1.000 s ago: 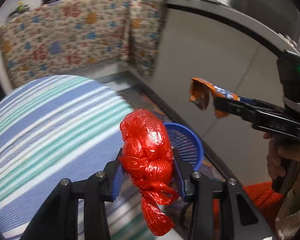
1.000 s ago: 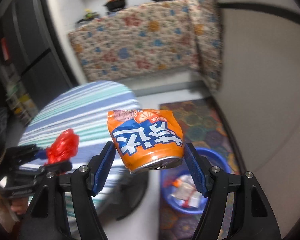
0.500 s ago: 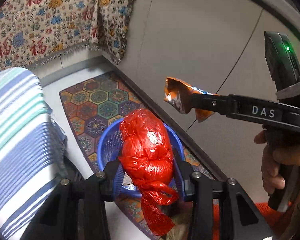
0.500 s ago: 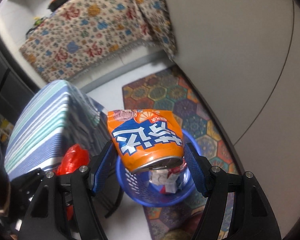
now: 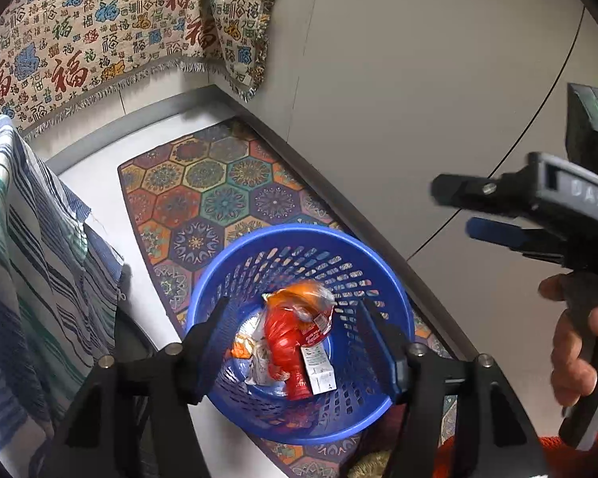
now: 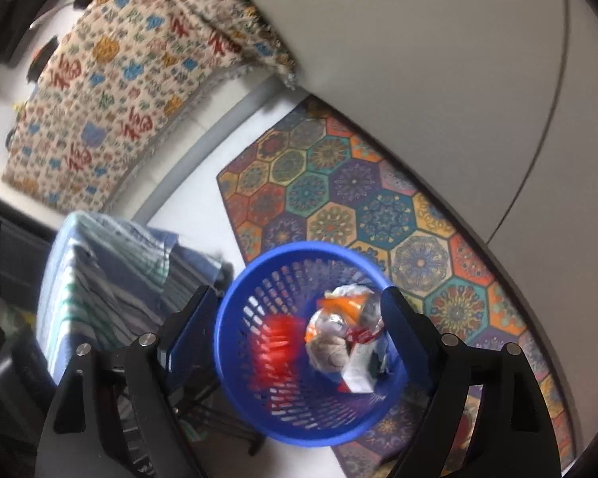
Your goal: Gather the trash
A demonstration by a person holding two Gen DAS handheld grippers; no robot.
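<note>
A blue plastic basket (image 5: 235,275) stands on the patterned rug below both grippers; it also shows in the right wrist view (image 6: 235,302). The red plastic bag (image 5: 285,338) lies inside it, blurred in the right wrist view (image 6: 277,342). The orange snack packet (image 5: 303,296) lies in the basket among other wrappers, also in the right wrist view (image 6: 343,304). My left gripper (image 5: 295,342) is open and empty above the basket. My right gripper (image 6: 299,326) is open and empty above it too, and shows at the right of the left wrist view (image 5: 454,209).
A striped blue, white and green cloth covers a table (image 5: 24,279) left of the basket. A hexagon-patterned rug (image 5: 203,183) lies along a grey wall (image 5: 418,79). A patterned cloth (image 5: 99,28) hangs at the back.
Both grippers opened. The red bag dropped from the left gripper and the orange packet from the right gripper into the blue basket. Both views now look more steeply down into the basket.
</note>
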